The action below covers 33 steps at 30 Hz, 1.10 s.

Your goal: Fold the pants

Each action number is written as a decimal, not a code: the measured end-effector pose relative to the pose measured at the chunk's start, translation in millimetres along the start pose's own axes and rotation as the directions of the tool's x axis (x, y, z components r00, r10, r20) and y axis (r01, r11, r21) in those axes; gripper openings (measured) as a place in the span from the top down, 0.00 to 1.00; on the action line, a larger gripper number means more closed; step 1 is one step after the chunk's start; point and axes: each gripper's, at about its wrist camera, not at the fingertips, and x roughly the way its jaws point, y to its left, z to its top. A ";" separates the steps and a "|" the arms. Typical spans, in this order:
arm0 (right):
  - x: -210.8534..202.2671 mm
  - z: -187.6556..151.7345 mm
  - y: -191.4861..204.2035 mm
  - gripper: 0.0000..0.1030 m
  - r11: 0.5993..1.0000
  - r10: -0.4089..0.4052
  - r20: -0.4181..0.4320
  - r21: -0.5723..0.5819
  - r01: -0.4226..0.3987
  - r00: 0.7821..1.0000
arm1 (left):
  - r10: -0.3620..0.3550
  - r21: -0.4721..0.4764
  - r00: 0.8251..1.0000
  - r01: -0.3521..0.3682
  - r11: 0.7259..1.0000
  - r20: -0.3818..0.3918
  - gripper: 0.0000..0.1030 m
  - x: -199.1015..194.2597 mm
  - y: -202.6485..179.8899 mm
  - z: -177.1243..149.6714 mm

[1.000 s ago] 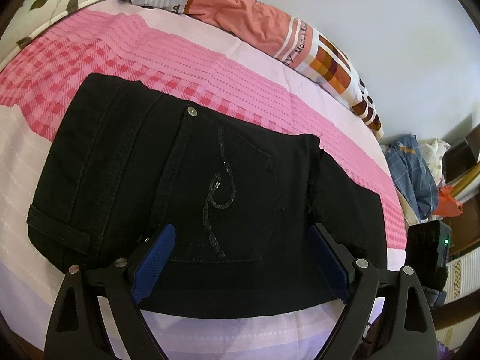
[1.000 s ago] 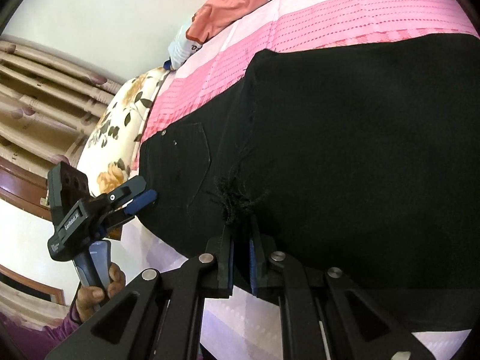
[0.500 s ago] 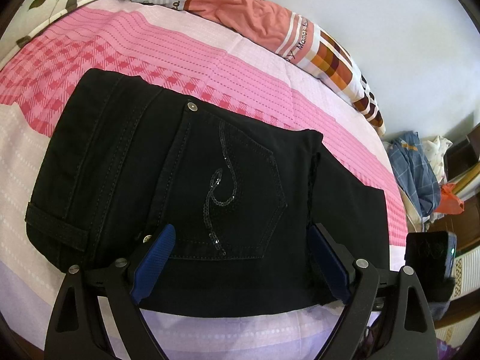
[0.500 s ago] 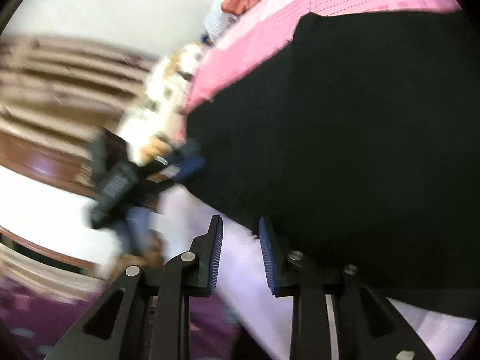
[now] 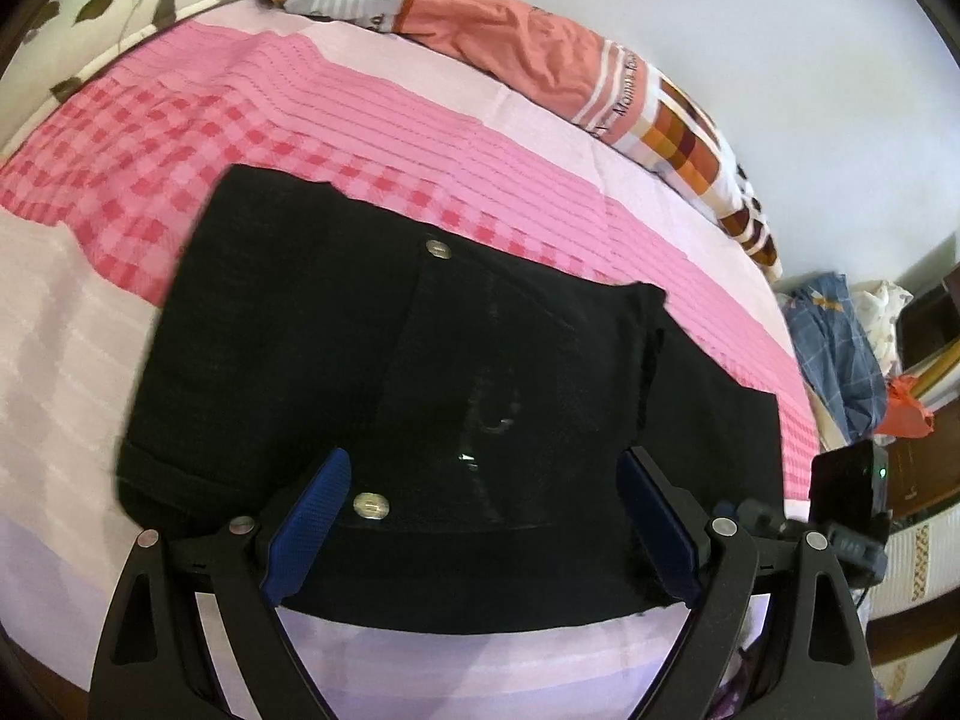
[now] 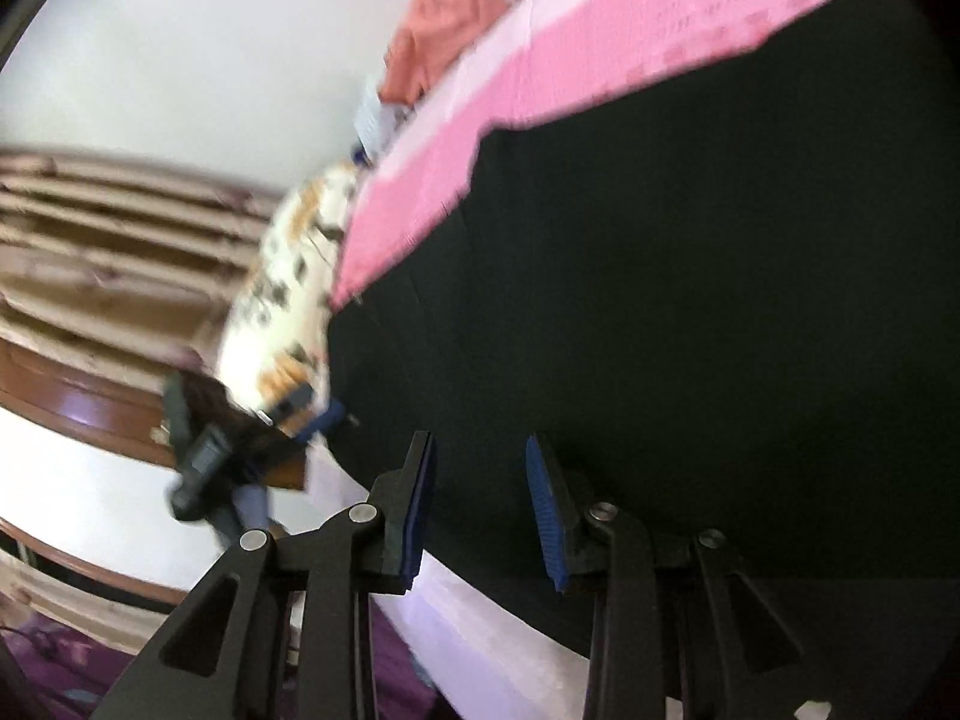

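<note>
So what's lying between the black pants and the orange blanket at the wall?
Only bare pink bedsheet, nothing on it, between the black pants and the orange blanket; the left wrist view shows it.

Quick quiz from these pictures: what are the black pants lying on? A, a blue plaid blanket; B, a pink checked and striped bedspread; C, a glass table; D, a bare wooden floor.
B: the folded black pants lie flat on the pink bedspread, whose checks and stripes show all around them.

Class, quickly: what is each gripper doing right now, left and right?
Left gripper: open wide over the pants, gripping nothing.
Right gripper: opening, fingers apart over the pants' edge, holding nothing.
</note>
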 end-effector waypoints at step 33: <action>18.6 -1.4 23.6 0.34 1.000 -0.005 -0.042 0.020 0.006 0.999 | 0.331 0.228 0.929 -0.363 0.904 0.165 0.13 -17.7 22.3 29.3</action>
